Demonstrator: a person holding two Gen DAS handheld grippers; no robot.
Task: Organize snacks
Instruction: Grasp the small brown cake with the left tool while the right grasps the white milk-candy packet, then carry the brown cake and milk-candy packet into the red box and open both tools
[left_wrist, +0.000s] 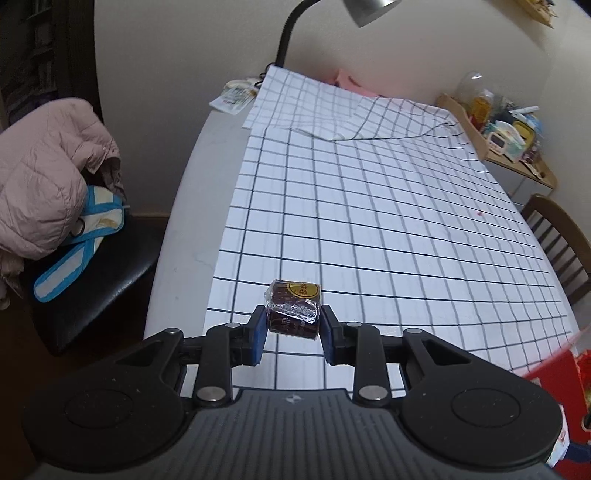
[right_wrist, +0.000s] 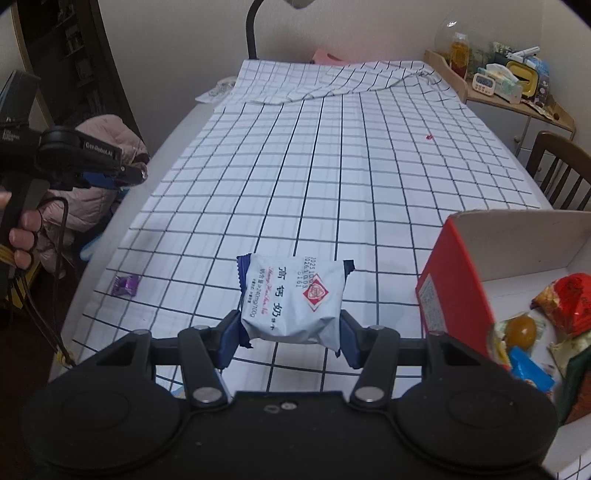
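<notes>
Both views ride on the grippers, each looking forward and steeply down along its own two fingers — close to the fingertips, with the checked cloth (left_wrist: 369, 221) stretching away beyond. Both face the far wall, lamp (left_wrist: 295, 33) and corner shelf (left_wrist: 517, 162). They share the cloth, shelf and red box (right_wrist: 454, 295) — the right view also catches the left gripper (right_wrist: 142, 176) from the side.

Checked cloth (right_wrist: 332, 177) over white table (left_wrist: 207, 177)

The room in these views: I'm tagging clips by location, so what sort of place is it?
Probably a home dining room: a table under a checked tablecloth, a wooden chair and a cluttered household shelf.
</notes>
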